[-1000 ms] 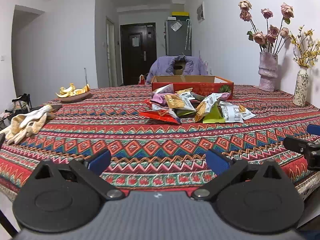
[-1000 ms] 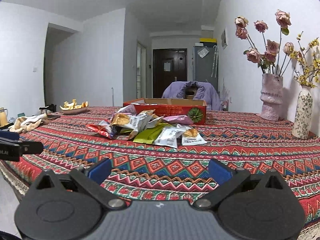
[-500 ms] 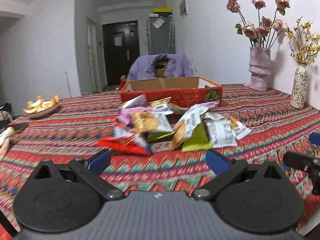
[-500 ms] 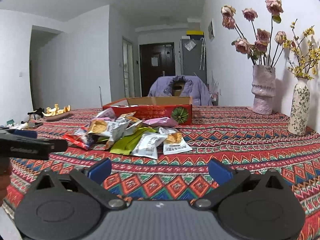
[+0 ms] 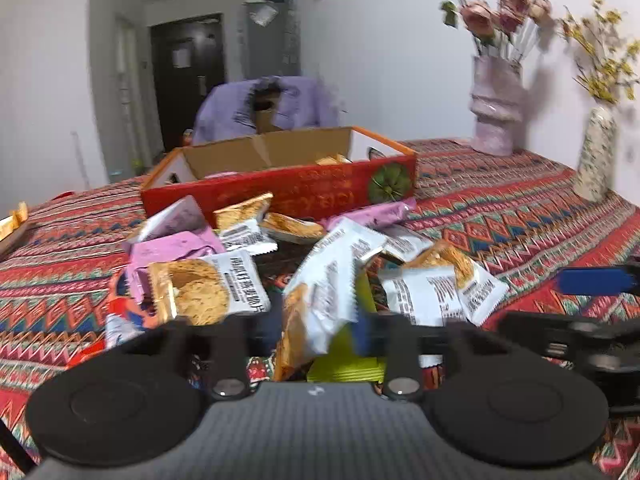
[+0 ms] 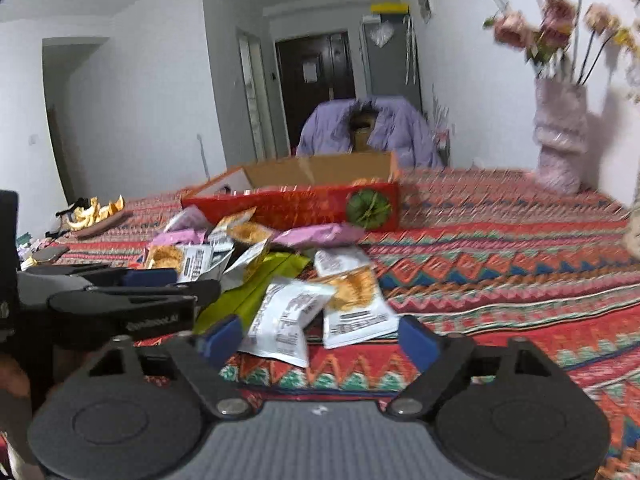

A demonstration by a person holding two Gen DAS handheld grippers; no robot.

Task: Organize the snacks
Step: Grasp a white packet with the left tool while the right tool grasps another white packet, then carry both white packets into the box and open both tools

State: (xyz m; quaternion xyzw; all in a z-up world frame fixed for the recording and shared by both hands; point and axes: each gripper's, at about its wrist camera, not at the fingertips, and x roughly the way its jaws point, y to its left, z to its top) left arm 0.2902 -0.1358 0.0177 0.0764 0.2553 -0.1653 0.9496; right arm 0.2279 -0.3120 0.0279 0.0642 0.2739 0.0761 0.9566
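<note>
I stand at a table covered with a cloth of red zigzag pattern point(image 5: 500, 216), and the snack packets point(image 5: 248, 236) lie in a loose heap in the middle of it, just in front of a low red cardboard box point(image 5: 280, 196) that is open on top. At least one yellowish packet point(image 5: 330, 159) already shows over the box's front wall. The left gripper point(image 5: 312, 328) is down in the near side of the heap. Its jaws have just been closing, and they now hold a white and orange packet point(image 5: 324, 292) that stands up tilted between the fingers. To the left of it lies a packet with a picture of a round biscuit point(image 5: 204, 292), touching a pink packet point(image 5: 172, 248). The right gripper point(image 6: 320, 338) is low over the right edge of the heap. Its jaws have also just been closing, but they are still apart. Two white packets point(image 6: 288, 316) lie flat on the cloth between the blue fingers point(image 6: 416, 340), and I do not see the pads press them. A green packet point(image 6: 256, 292) lies beside them, partly under the others. Far at the right edge stand a pink vase with dried roses point(image 5: 496, 108) and a speckled vase with yellow twigs point(image 5: 596, 152), well apart from the snacks. Behind the box a purple jacket point(image 5: 264, 100) hangs over a chair, and a dish with yellow pieces point(image 6: 96, 216) sits near the left edge.
</note>
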